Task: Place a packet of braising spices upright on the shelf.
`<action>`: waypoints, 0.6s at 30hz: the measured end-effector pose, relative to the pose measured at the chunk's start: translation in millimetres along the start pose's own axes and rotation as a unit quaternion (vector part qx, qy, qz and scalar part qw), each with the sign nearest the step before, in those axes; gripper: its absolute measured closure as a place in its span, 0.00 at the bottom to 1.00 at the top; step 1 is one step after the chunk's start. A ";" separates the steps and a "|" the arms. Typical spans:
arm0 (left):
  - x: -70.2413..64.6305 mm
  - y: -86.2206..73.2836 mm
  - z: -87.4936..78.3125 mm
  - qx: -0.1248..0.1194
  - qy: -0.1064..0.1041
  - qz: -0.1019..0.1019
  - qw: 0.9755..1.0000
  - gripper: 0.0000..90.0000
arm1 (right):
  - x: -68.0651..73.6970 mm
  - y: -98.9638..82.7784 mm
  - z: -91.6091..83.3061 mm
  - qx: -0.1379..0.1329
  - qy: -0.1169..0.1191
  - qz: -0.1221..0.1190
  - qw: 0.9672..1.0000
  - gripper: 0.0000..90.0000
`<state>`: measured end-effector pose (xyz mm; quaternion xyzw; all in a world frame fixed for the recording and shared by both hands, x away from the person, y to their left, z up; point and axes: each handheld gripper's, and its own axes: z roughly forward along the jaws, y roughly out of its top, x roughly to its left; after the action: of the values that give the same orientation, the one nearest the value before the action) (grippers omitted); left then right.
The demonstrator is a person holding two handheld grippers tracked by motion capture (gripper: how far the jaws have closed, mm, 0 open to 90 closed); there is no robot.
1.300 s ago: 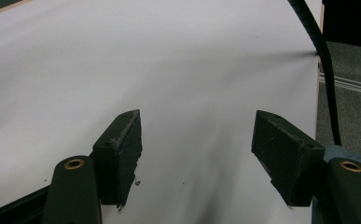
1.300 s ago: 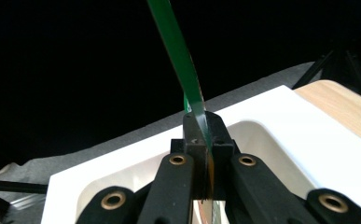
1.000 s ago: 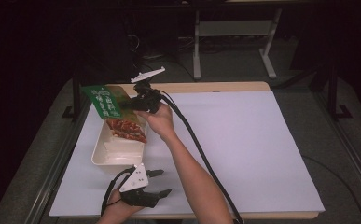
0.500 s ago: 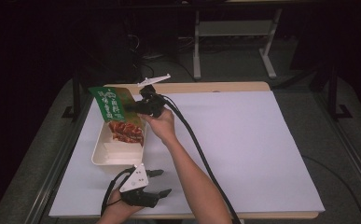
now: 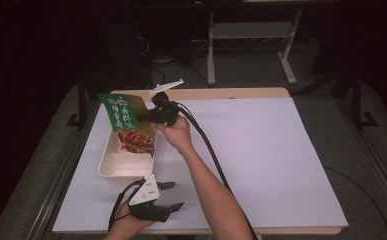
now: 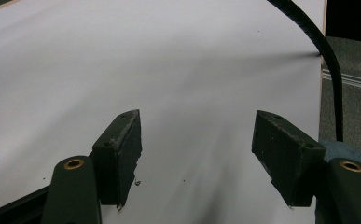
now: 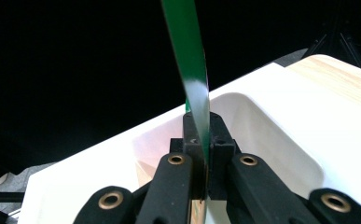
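Observation:
A green packet [image 5: 121,111] with white print hangs tilted over the far end of a cream tray [image 5: 115,171]. My right gripper [image 5: 149,116] is shut on the packet's right edge. A pile of reddish-brown food [image 5: 136,141] lies in the tray under the packet. In the right gripper view the right gripper [image 7: 200,140] pinches the thin green packet [image 7: 193,70] edge-on above the tray [image 7: 281,140]. My left gripper [image 5: 177,195] rests near the table's front edge, open, with nothing between its fingers. In the left gripper view the left gripper [image 6: 197,154] faces bare white table.
A white sheet [image 5: 266,150] covers the table, with a wooden strip [image 5: 231,93] along the far edge. The right gripper's black cable [image 5: 208,150] trails along the forearm. White table legs [image 5: 211,50] stand on the dark floor beyond.
The right gripper and the green packet have shifted slightly to the right over the tray. The left gripper has stayed where it was.

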<state>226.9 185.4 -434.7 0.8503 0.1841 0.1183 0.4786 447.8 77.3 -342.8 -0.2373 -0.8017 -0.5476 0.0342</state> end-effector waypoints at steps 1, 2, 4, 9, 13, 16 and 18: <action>0.1 0.0 0.1 0.000 0.000 0.000 1.000 0.37 | -0.4 -0.7 -0.3 -0.001 0.000 0.001 1.000 0.99; 0.2 0.1 0.2 0.001 0.000 0.001 1.000 0.37 | -1.2 -1.6 -0.8 0.001 -0.002 0.001 1.000 0.99; -0.1 0.2 0.6 0.001 -0.001 0.000 1.000 0.37 | -2.7 -3.6 -1.3 0.003 -0.003 0.002 1.000 0.99; -0.1 0.1 0.9 0.003 -0.002 0.001 1.000 0.37 | -5.9 -5.5 -2.3 0.003 -0.006 0.008 1.000 0.99; 0.2 -0.1 0.8 0.003 -0.002 0.000 1.000 0.37 | -5.7 -4.8 -2.1 0.005 -0.009 0.007 1.000 0.99; 0.0 -0.3 1.4 0.003 -0.003 -0.002 1.000 0.37 | -5.0 -4.4 -2.9 0.008 -0.013 0.005 1.000 0.98; -0.3 -0.1 1.7 0.004 -0.003 0.000 1.000 0.36 | -4.5 -4.3 -3.5 0.010 -0.015 0.004 1.000 0.98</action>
<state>227.3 184.0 -435.6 0.8524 0.1836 0.1154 0.4759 449.2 71.4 -346.5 -0.2483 -0.8064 -0.5361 0.0267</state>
